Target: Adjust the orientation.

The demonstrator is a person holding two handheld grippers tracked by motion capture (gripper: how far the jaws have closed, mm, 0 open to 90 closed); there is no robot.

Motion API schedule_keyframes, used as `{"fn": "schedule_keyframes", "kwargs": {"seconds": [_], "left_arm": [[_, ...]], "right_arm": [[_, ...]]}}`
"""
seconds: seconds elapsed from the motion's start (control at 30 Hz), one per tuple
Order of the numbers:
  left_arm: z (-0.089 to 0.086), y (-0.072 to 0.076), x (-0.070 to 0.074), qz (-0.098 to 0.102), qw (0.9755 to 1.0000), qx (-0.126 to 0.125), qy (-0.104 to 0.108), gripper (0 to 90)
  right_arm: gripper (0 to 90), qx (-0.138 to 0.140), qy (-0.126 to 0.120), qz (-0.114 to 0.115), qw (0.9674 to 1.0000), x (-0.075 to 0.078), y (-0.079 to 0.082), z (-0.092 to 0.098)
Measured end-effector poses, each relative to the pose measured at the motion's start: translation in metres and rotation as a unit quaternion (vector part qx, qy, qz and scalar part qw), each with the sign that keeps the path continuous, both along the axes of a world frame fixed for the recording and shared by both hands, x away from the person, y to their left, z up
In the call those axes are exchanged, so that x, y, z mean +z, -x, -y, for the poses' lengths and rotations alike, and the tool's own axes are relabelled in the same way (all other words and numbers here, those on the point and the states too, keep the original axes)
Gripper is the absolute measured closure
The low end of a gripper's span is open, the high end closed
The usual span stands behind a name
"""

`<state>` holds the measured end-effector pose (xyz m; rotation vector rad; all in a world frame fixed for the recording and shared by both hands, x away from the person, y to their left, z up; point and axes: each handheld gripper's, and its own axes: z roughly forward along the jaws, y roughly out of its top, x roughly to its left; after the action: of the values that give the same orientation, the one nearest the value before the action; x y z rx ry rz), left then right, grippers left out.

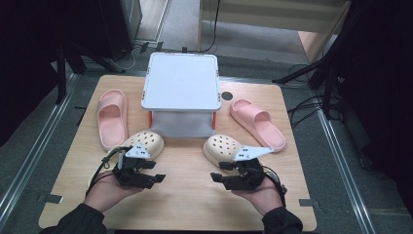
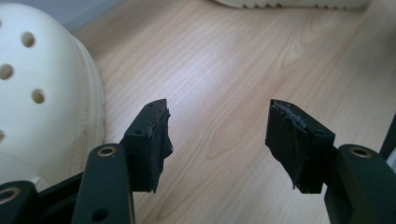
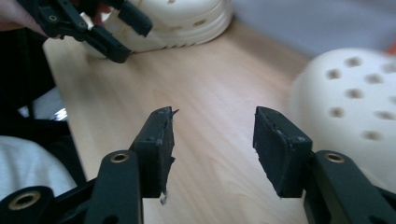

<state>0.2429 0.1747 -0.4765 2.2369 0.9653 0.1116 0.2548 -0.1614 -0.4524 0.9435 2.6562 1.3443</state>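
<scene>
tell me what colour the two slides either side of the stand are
Pale pink, both the left slide and right slide; clearest in the high view.

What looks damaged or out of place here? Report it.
The pad lining on the left hand-held gripper and the right hand-held gripper is frayed and peeling at the fingertips. The cream clogs and pink slides lie apart, unpaired, around the white shoe rack.

Right gripper parked over the table, jaws apart

The right gripper [image 3: 214, 149] has bare wooden table [image 3: 205, 84] between its jaws. A cream holey clog [image 3: 355, 107] sits just beside the right jaw, and the left gripper [image 3: 88, 25] hangs near a second cream clog [image 3: 187, 21] further back.
</scene>
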Motion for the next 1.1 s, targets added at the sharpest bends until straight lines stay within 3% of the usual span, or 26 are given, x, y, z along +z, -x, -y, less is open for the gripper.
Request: {"fn": "schedule_keyframes", "kwargs": {"seconds": [0.17,0.27,0.33,0.43,0.5,0.6,0.7,0.83,1.0,1.1], "left_arm": [[0.0,-0.001,0.003,-0.005,0.9999,-0.009,0.008,46.1],[-0.004,-0.002,0.005,-0.007,0.9999,-0.003,0.01,48.1],[-0.007,-0.002,0.005,-0.005,0.9999,0.001,0.009,49.1],[-0.009,-0.003,0.006,-0.008,0.9999,0.0,0.012,49.1],[-0.008,-0.005,0.006,-0.008,0.9998,-0.015,0.013,49.1],[-0.006,-0.01,0.008,-0.031,0.999,-0.004,0.03,48.4],[-0.006,-0.011,0.008,-0.027,0.9992,-0.009,0.028,47.8],[-0.008,-0.012,0.008,-0.017,0.9997,-0.015,0.011,46.9],[-0.017,-0.013,0.008,-0.03,0.9994,0.004,0.018,46.9],[-0.022,-0.011,0.01,-0.025,0.9994,0.017,0.018,47.0]], "right_arm": [[55.4,0.024,0.009,0.01,0.9996,-0.01,-0.005,-0.015],[55.3,0.018,0.011,0.013,0.9997,-0.013,-0.008,-0.022],[55.4,0.006,0.008,-0.007,0.9999,-0.015,-0.012,-0.024],[54.3,0.01,-0.027,-0.048,0.9985,-0.019,-0.016,-0.023],[51.0,0.007,-0.03,-0.032,0.999,-0.022,-0.013,-0.02],[49.5,-0.002,-0.01,-0.017,0.9998,-0.025,-0.005,-0.017],[49.9,0.002,0.011,-0.005,0.9999,-0.025,0.002,-0.017],[50.7,0.001,0.01,-0.005,0.9999,-0.024,0.004,-0.017],[51.1,-0.004,0.014,-0.001,0.9999,-0.023,0.0,-0.015],[50.9,0.0,0.017,0.002,0.9998,-0.022,0.0,-0.015]]}}
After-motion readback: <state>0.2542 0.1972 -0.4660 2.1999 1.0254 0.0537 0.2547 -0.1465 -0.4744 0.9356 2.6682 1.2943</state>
